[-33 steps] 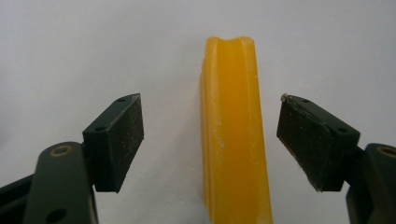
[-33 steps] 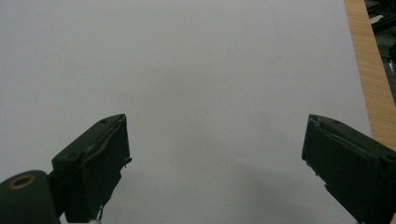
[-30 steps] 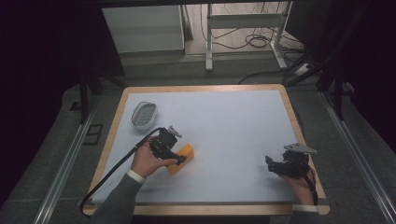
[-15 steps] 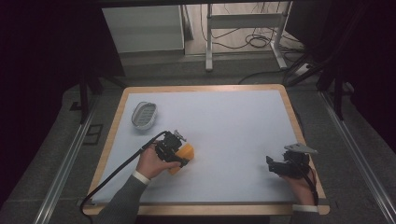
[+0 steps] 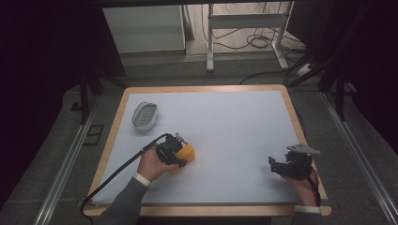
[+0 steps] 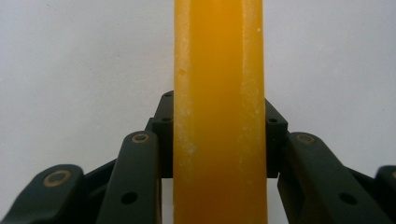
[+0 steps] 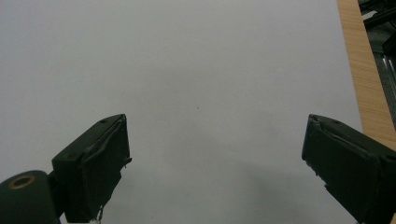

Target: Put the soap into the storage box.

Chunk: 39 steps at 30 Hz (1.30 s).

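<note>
An orange-yellow block (image 5: 187, 153) lies on the white table top (image 5: 225, 126), left of the middle. My left gripper (image 5: 181, 154) is down at it. In the left gripper view the block (image 6: 218, 70) runs upright between the two black jaws, and both pads (image 6: 163, 135) press its sides. The jaws have just been closing on it, so my left gripper (image 6: 218, 123) is shut on the block. Near the right front corner a hand holds my right gripper (image 5: 277, 166) low over bare table. Its jaws stand wide open with nothing between them (image 7: 217, 154).
A small oval metal dish (image 5: 144, 115) sits at the table's back left. The wooden rim (image 5: 291, 108) frames the white top and runs close by the right gripper (image 7: 362, 70). A black cable (image 5: 117, 173) trails off the front left.
The left gripper's jaws have closed in on the orange block, which was lying just ahead of them. The right hand and its gripper have kept still.
</note>
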Tool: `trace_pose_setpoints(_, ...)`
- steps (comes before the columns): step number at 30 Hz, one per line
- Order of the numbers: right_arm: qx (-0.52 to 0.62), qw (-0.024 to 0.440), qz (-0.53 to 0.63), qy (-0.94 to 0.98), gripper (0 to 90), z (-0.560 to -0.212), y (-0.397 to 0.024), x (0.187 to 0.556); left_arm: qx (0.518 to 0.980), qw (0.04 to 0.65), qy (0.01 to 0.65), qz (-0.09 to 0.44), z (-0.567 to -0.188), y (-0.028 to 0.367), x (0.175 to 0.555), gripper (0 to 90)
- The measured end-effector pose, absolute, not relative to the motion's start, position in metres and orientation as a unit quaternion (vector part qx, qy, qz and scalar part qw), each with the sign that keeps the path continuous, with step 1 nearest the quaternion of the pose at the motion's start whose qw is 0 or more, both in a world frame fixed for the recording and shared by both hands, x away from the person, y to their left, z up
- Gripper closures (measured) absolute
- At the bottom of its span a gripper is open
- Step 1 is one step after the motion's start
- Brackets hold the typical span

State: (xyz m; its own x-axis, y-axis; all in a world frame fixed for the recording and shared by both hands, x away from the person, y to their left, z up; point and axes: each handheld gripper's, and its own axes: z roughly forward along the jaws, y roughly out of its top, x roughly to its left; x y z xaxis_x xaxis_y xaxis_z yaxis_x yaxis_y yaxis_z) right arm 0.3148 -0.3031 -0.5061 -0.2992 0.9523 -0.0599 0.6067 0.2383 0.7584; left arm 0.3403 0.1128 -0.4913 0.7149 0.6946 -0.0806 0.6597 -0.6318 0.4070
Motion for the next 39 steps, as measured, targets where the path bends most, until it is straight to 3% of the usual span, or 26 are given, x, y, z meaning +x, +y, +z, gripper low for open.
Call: trace_pose_setpoints(39, 0.527, 0.272, 0.325, 0.736, 7.5, -0.505, -0.305, 0.314, 0.876, 0.264, 0.401, 0.048, -0.449, 0.155, 0.347, 60.8)
